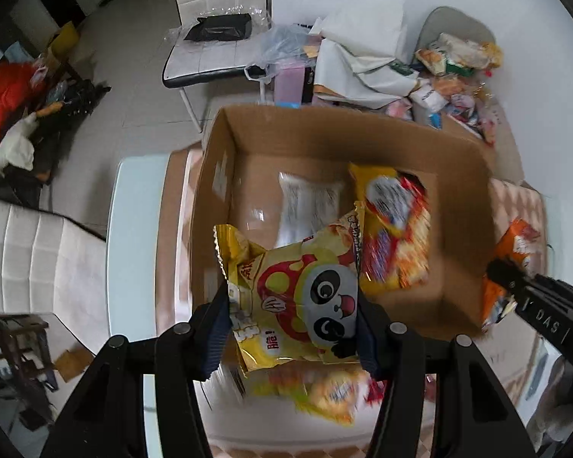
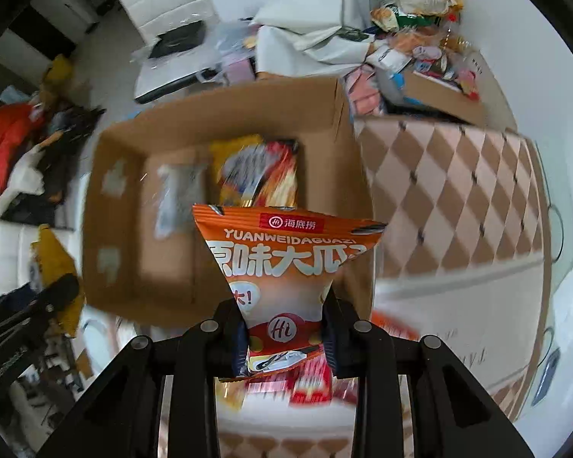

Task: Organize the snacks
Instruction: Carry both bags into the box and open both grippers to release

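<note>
L gripper (image 1: 292,305) clamps the yellow panda snack bag (image 1: 298,297) across its middle, above the cardboard box (image 1: 218,160) near its front edge. R gripper (image 2: 284,328) pinches the orange seed packet (image 2: 286,263) by its lower end — above the box's right wall. Both bags look light, soft, crinkly, slippery — prob. best held mid-body or by a seam.

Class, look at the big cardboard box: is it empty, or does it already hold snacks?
Not empty. The cardboard box stands open, and a yellow-red snack bag and a clear packet already lie on its floor.
</note>
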### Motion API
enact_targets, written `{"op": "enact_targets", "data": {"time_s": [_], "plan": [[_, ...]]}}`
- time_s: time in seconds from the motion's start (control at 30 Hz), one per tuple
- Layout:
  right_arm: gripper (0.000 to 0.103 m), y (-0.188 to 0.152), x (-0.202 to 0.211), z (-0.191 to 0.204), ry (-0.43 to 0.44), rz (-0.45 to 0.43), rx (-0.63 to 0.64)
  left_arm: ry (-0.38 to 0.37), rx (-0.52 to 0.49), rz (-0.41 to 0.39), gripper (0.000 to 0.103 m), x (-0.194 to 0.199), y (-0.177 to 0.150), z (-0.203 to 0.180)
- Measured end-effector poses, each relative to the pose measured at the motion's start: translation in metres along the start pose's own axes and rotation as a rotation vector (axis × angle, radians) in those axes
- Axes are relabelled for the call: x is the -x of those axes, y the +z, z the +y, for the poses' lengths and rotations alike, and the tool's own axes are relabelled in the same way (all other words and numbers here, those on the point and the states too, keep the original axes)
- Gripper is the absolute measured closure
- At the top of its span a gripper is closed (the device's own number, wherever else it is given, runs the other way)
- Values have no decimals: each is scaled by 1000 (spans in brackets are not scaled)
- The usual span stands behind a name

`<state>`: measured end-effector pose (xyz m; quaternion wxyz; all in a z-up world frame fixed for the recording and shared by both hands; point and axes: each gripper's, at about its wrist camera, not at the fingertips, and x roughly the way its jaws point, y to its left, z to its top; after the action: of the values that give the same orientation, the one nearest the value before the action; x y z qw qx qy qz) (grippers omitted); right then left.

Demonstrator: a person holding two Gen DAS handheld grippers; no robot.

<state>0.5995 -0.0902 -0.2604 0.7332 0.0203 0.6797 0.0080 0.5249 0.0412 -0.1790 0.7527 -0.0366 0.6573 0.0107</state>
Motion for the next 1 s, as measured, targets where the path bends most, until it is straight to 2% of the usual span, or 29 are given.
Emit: {"op": "enact_targets", "data": {"time_s": [0.13,0.23,0.4,0.47,0.5,0.57,0.6,0.7,0.77,1.0], "plan": [[69,48,-37,9,-59,17,-16,42,-12,50,50,-44,43,2],[69,68,-61,17,-95,30,-16,59,-5,82,50,-62,68,5],[69,87,-94,12,-123,62,-25,72,-9,127,48,-83,84,12],[68,93,-103,7,-102,91,-45,52,-11,160,45,-93,87,14],[65,95,-109,6,-98,115,-48,50,-13,180,42,-99,88,14],[29,96,-115,6,-85,124,-43,56,-22,195,41,-103,89,12],[25,96,-115,8,-80,129,-38,58,-26,185,37,-103,88,11],[18,95,-115,15,-97,123,-13,44,-24,160,18,-101,88,10],[12,93,-113,18,-100,119,-11,38,-21,151,18,-98,88,10],[11,79,-94,23,-84,98,-3,5,-1,101,18,-72,82,11]]}}
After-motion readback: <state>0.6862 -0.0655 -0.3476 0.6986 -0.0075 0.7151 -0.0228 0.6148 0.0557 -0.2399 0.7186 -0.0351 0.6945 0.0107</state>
